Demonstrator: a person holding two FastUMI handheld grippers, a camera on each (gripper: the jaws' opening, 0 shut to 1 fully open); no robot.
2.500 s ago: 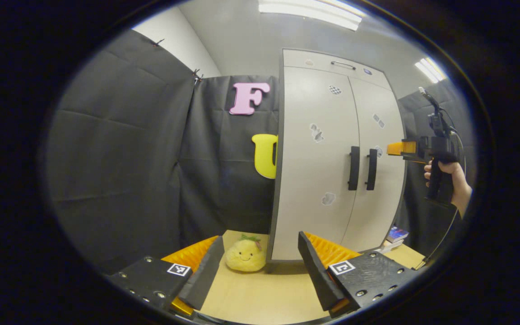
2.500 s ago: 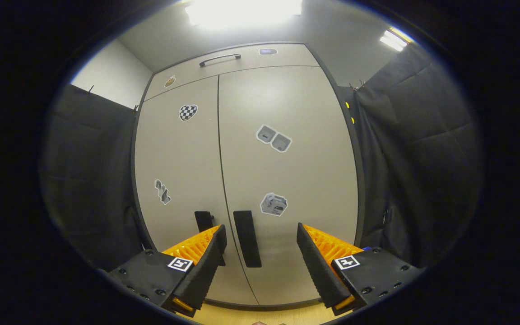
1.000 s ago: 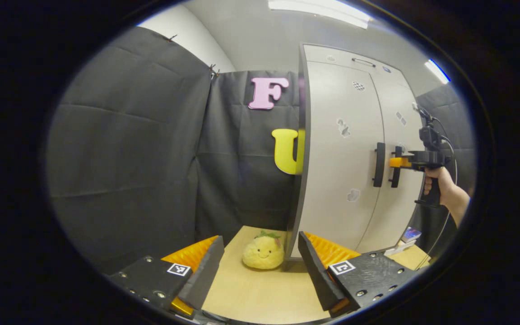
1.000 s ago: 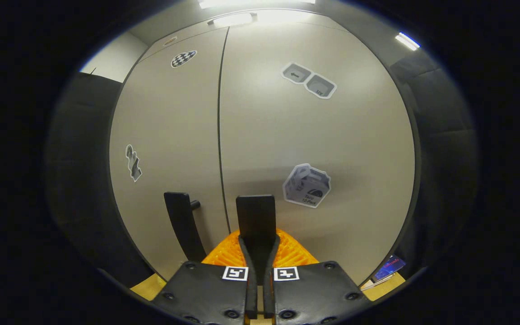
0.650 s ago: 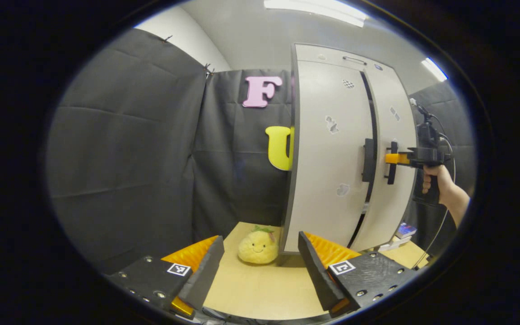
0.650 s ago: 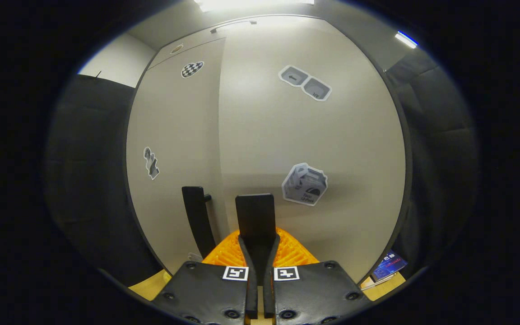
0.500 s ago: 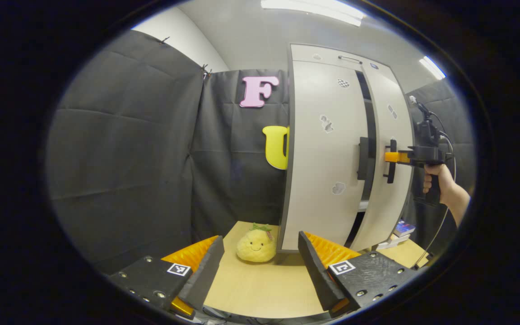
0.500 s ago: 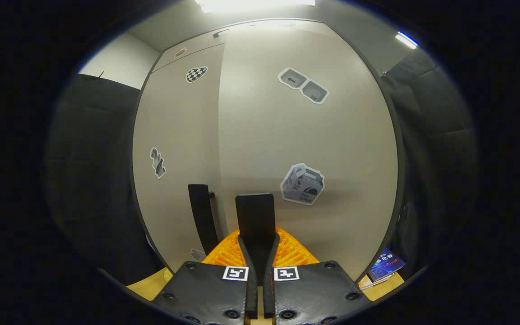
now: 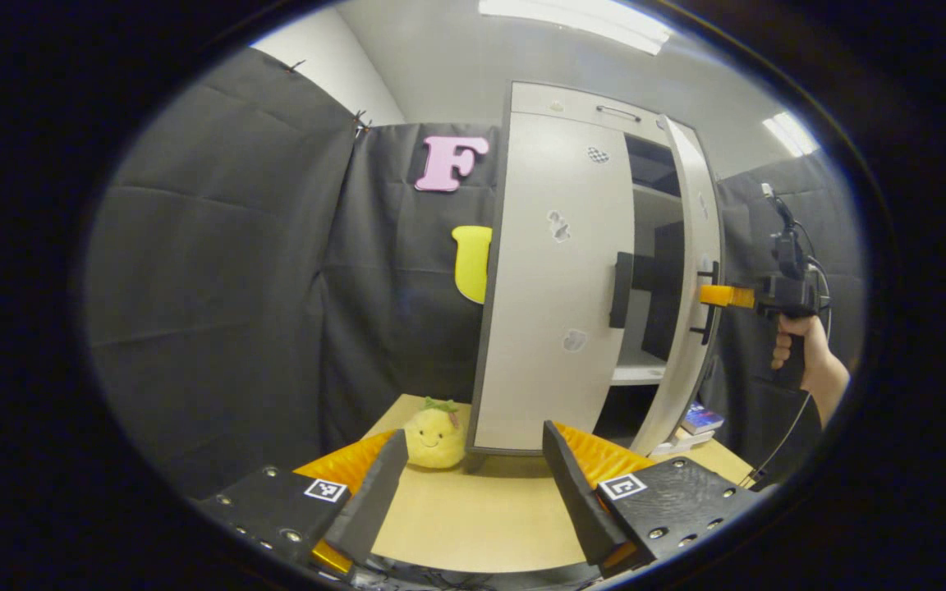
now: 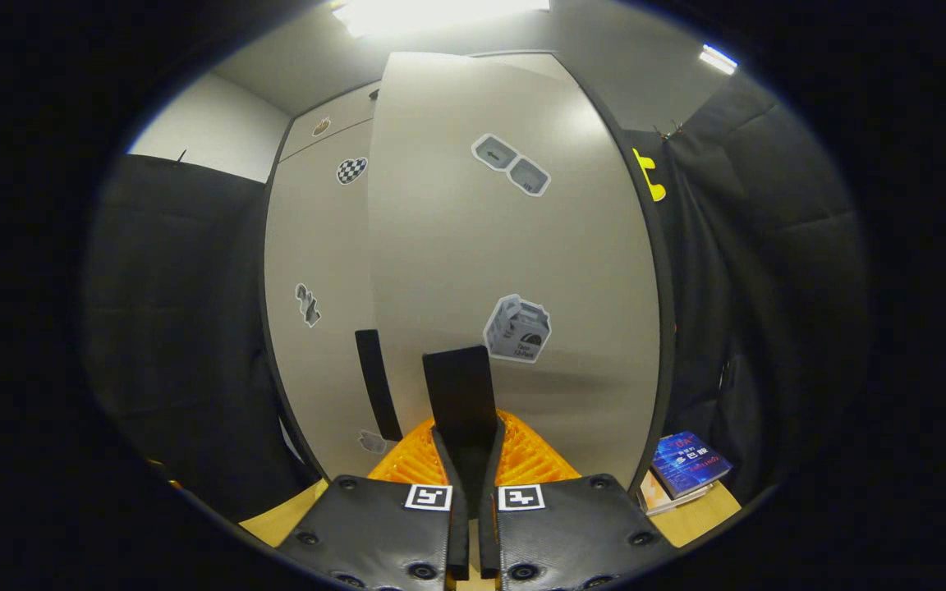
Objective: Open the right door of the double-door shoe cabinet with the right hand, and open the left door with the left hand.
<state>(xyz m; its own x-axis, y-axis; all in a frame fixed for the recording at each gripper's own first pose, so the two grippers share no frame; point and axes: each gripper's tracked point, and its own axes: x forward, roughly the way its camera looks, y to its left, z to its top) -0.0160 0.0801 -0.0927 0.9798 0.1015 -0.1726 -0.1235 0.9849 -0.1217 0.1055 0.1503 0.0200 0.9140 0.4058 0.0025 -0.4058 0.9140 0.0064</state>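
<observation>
Presently the right tool (image 10: 466,460) is pinching the right door's handle (image 10: 458,394), both fingers pressed on the bar from either side. From the left gripper view the same tool (image 9: 719,295) is seen at the handle, held by a hand (image 9: 797,349) standing off to the cabinet's right — a stance that, in my judgement, leaves the door room to swing. The right door (image 9: 691,279) stands partly open, its free edge well clear of the cabinet front, with a shelf (image 9: 633,373) and dark interior visible in the gap. The left door (image 9: 551,279) is shut, its handle (image 9: 621,289) untouched.

The left tool (image 9: 473,480) hangs low with fingers spread, holding nothing, over the near edge of the surface (image 9: 473,517) and well apart from the cabinet. A yellow plush toy (image 9: 432,433) sits just beside the cabinet's left front corner; books (image 10: 691,464) lie at its right side.

Assessment: first step under way, second not begun. The left tool's spread fingers suit an approach to the vertical left handle.
</observation>
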